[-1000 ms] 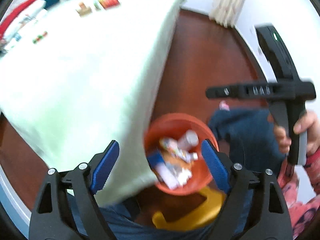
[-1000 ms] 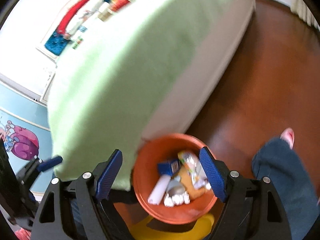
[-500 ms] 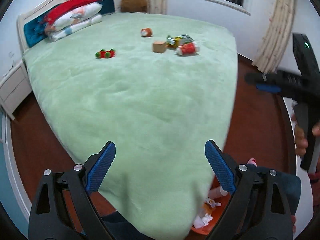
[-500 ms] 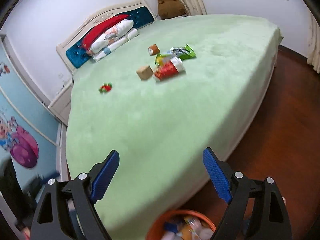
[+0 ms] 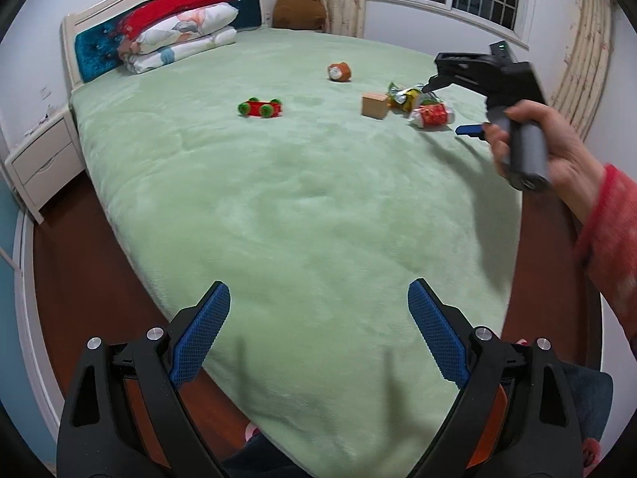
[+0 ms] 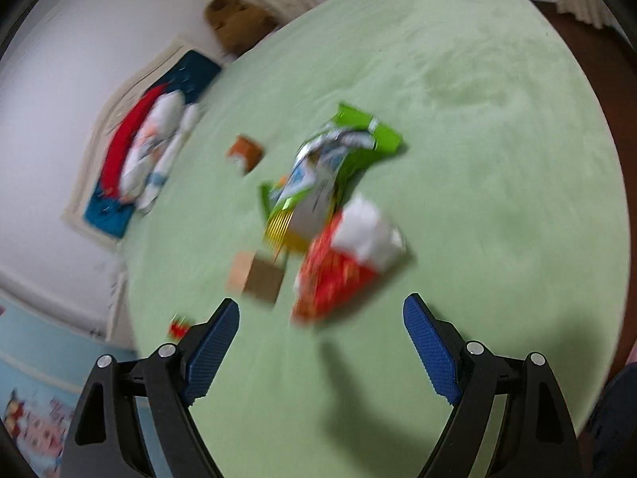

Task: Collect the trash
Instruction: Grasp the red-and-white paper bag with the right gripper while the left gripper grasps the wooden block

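Trash is seen clustered on the green bedspread [image 5: 318,183], toward its far right part: a red-and-white crumpled wrapper [image 6: 346,263], a green-and-yellow snack bag [image 6: 330,175] touching it on the far side, and a small cardboard box [image 6: 256,277] just beside both. A small brown round item [image 5: 339,71] is seen lying apart, farther toward the headboard [image 5: 91,51]. A red toy car with green wheels [image 5: 260,108] is seen well apart from the cluster, to the left.

Right gripper [image 6: 320,342] is held over the bed with jaws spread wide and nothing between them; the red-and-white wrapper is seen just ahead of the fingertips, not touched. The right wrist view is motion-blurred. In the left wrist view the right gripper is seen gripped by a hand [image 5: 545,147] in a red sleeve [image 5: 613,247], above the cluster.

Left gripper [image 5: 318,334] is held over the near edge of the bed, jaws spread wide, empty.

Stacked pillows [image 5: 179,36] and a brown plush [image 5: 298,4] are seen at the head end, a white nightstand [image 5: 43,159] at the left.
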A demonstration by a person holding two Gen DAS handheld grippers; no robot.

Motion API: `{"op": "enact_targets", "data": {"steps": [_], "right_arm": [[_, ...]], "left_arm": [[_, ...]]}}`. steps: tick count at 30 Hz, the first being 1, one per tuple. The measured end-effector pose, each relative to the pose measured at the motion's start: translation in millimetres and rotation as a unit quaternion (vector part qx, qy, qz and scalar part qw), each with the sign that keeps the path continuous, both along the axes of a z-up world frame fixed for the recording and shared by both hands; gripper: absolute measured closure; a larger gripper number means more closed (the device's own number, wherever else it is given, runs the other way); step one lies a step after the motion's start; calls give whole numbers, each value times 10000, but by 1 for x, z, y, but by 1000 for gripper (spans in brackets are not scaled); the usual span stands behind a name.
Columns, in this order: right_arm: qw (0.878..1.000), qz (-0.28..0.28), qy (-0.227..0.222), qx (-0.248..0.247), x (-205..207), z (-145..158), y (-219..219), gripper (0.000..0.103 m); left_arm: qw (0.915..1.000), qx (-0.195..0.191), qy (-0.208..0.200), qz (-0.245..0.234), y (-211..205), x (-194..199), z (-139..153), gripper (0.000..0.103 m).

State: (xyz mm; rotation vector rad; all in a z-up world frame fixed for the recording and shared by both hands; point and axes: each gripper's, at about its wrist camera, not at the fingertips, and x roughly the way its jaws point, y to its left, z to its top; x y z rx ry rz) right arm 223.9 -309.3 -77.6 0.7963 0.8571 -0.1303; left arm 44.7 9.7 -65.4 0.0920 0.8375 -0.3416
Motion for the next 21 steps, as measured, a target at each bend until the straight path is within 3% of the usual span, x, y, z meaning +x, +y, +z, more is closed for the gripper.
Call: {"op": "enact_targets", "data": {"steps": [5,8,14,21], "right_arm": [[9972,-304,525,-442,30,-17,0,54],[9981,-132,380,-458,27,-11,3,72],[9952,315,-58,-923,-20,18,-1,72],[9836,964,-444,-1457,-116,37,-4,72]], "left_arm": [[9999,-31,59,156,12,8,-5,14],[9997,-97,72,222,18,10,-6,14],[9997,-155,48,207,18,12,-4,14],[9998,-130,-117,-24,-3,15,8,14]]}}
